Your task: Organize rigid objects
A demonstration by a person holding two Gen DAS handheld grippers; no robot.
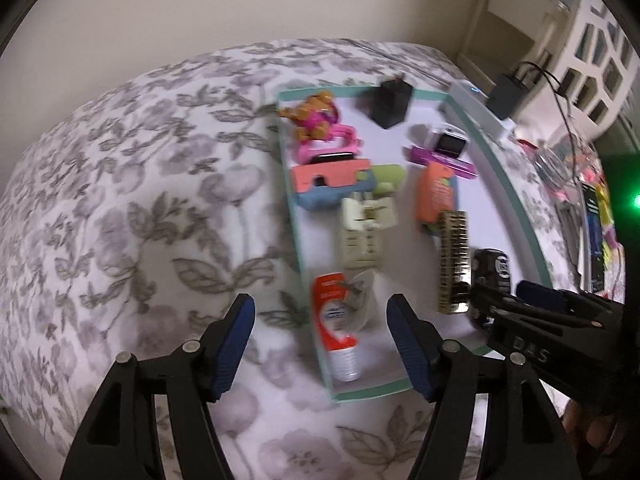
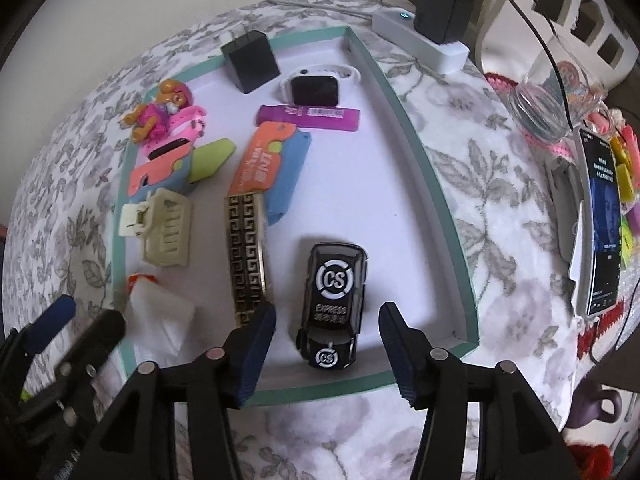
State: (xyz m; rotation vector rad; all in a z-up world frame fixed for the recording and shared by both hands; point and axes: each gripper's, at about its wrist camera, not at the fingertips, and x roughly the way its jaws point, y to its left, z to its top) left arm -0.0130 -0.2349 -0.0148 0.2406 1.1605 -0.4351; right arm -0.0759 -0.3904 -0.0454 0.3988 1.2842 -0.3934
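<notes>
My right tongs (image 2: 328, 344) hang with jaws apart astride the black toy car (image 2: 334, 304), pads clear of it; the car rests in the teal-rimmed tray (image 2: 440, 184), beside the gold bar (image 2: 246, 256). My left tongs (image 1: 320, 340) (also released) straddle the red-and-white tube (image 1: 338, 320) at the tray's near corner.

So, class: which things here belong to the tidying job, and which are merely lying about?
Job:
- tray
- black toy car
- gold bar
- cream hair clip
- pup figure
- white smartwatch
- black charger

Lying about:
- phone
- glass jar
- power strip
</notes>
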